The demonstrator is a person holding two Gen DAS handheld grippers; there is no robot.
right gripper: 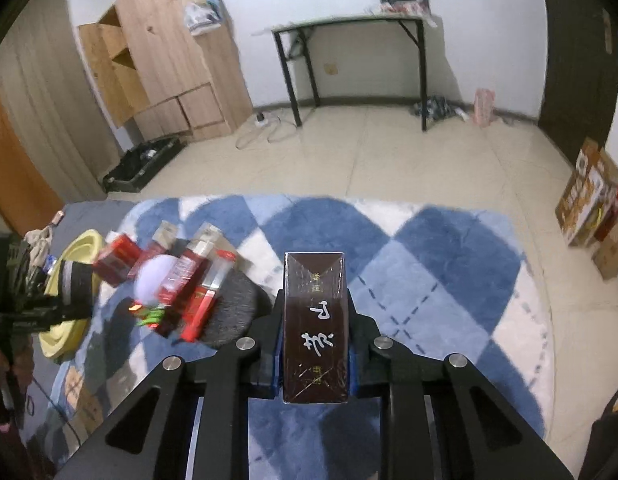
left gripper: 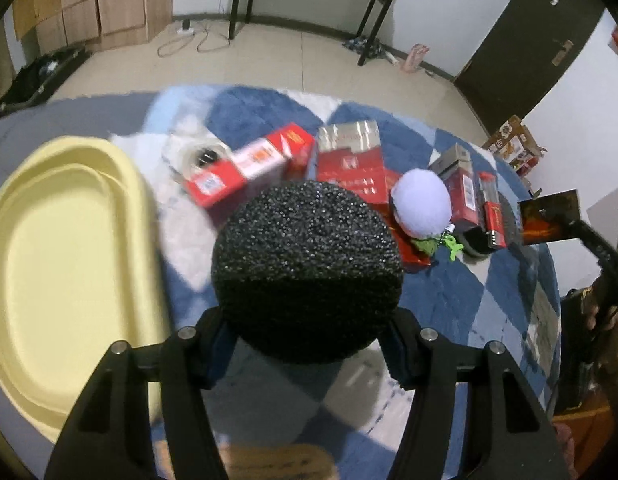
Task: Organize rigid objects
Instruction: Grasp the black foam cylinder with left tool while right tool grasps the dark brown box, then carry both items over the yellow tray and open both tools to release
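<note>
My left gripper (left gripper: 307, 346) is shut on a black, round, coarse foam disc (left gripper: 307, 268), lifted above the blue and white rug (left gripper: 449, 292). A pale yellow tray (left gripper: 69, 260) lies just left of it. My right gripper (right gripper: 314, 332) is shut on a dark brown box (right gripper: 314, 320) with pale lettering, held over the rug. Behind the disc sits a pile: red boxes (left gripper: 349, 168), a white plush ball (left gripper: 421, 204), a tape roll (left gripper: 201, 156) and a red lighter (left gripper: 493, 216). The right wrist view shows this pile (right gripper: 189, 280) on a dark round mat (right gripper: 233, 312).
The rug (right gripper: 429, 264) covers a grey surface whose far edge drops to a tiled floor. A black-legged table (right gripper: 349, 60), wooden cabinets (right gripper: 169, 60) and a dark door (left gripper: 521, 40) stand beyond. A cardboard box (right gripper: 589, 196) sits at the right.
</note>
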